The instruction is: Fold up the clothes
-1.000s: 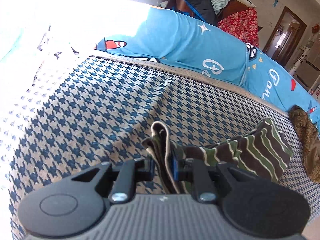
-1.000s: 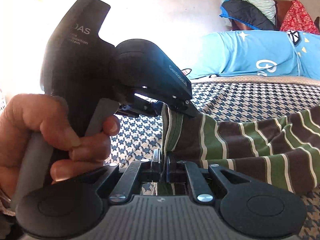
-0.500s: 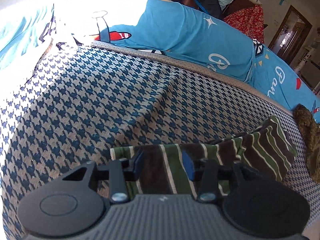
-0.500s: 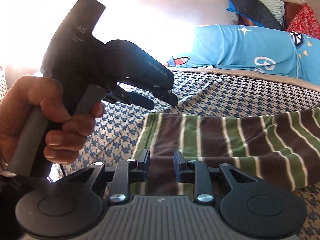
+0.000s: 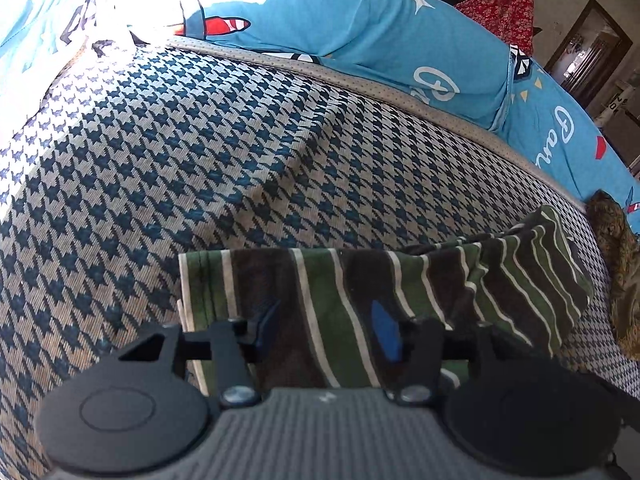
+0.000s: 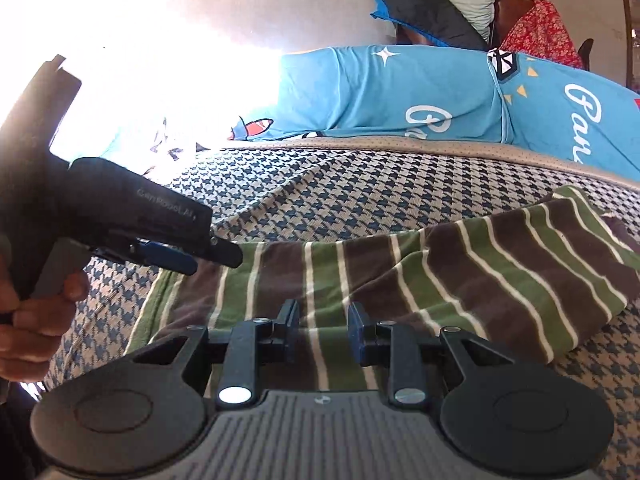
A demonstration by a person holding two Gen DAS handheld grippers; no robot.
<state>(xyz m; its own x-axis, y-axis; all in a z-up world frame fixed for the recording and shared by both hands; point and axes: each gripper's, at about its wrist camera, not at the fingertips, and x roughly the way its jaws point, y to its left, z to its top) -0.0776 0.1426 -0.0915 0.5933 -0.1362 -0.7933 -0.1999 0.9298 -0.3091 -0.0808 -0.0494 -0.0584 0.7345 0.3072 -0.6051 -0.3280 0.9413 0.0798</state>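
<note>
A green, brown and white striped garment (image 5: 360, 292) lies folded flat on the houndstooth bed cover (image 5: 180, 168). My left gripper (image 5: 326, 330) hovers over its left part with its jaws opening; the cloth lies below them, not pinched. In the right wrist view the same striped garment (image 6: 420, 280) stretches to the right. My right gripper (image 6: 324, 330) stands open just above its near edge, nothing pressed between the pads. The left gripper (image 6: 200, 258) appears there at the left, held by a hand (image 6: 36, 320), its tips over the garment's left end.
Blue printed pillows (image 5: 380, 28) line the far side of the bed. A brown patterned cloth (image 5: 616, 264) lies at the right edge. Piled bedding and a red flowered cloth (image 6: 540, 36) sit behind the pillows. Strong sunlight washes out the upper left.
Both grippers let go of the garment's edge and their jaws spread. The bunched, lifted cloth now lies flat on the bed. The right gripper drew back from the left one.
</note>
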